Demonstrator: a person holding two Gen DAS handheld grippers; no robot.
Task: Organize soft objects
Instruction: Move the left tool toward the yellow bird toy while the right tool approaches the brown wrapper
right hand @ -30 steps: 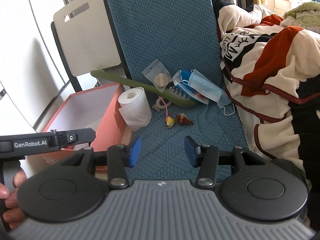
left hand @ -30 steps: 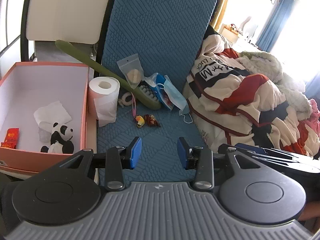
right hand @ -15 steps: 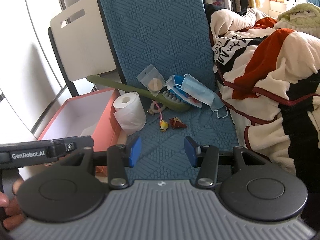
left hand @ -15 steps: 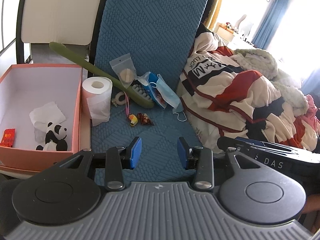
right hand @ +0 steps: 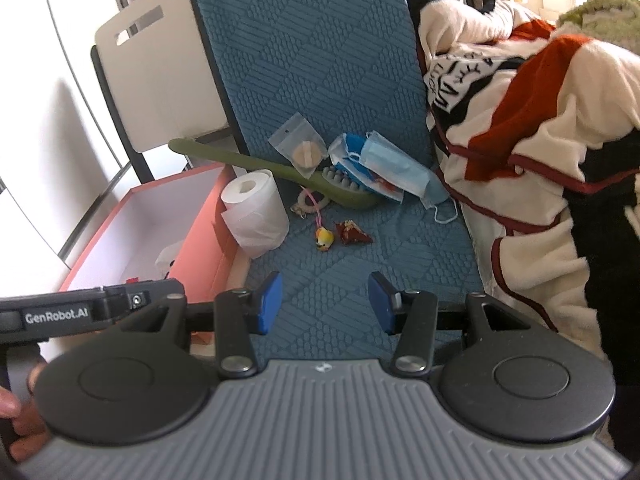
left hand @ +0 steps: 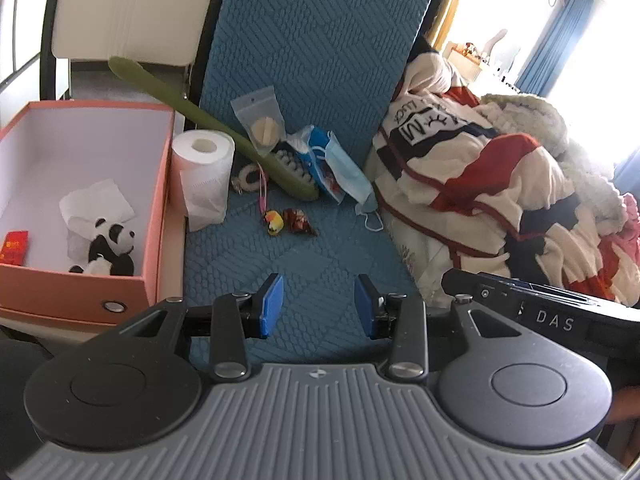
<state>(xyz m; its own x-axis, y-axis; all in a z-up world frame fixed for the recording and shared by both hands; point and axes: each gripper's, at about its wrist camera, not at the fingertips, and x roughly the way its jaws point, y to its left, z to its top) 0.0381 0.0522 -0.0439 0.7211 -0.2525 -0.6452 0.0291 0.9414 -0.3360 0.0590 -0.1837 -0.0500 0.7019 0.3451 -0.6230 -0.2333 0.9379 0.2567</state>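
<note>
1. Pink cardboard box point(left hand: 156, 216) at the left of the left wrist view already holds a panda plush point(left hand: 110, 250), a crumpled white tissue point(left hand: 96, 204) and a small red packet point(left hand: 14, 246); we judge these as sorted.
2. On the blue quilted seat cushion point(left hand: 304, 280) at centre, we still see a toilet roll point(left hand: 204, 176) just beside the box, a blue face mask point(left hand: 344, 168), a clear bag point(left hand: 260, 120), a green long-handled brush point(left hand: 192, 108), a small yellow duck toy point(left hand: 274, 222) and a red wrapper point(left hand: 298, 222).
3. Our left tongs point(left hand: 318, 306) and right tongs point(right hand: 326, 304) both stand partly apart with nothing between them, well short of the clutter.
4. We reckon the task is early: most pieces remain outside the box.
</note>
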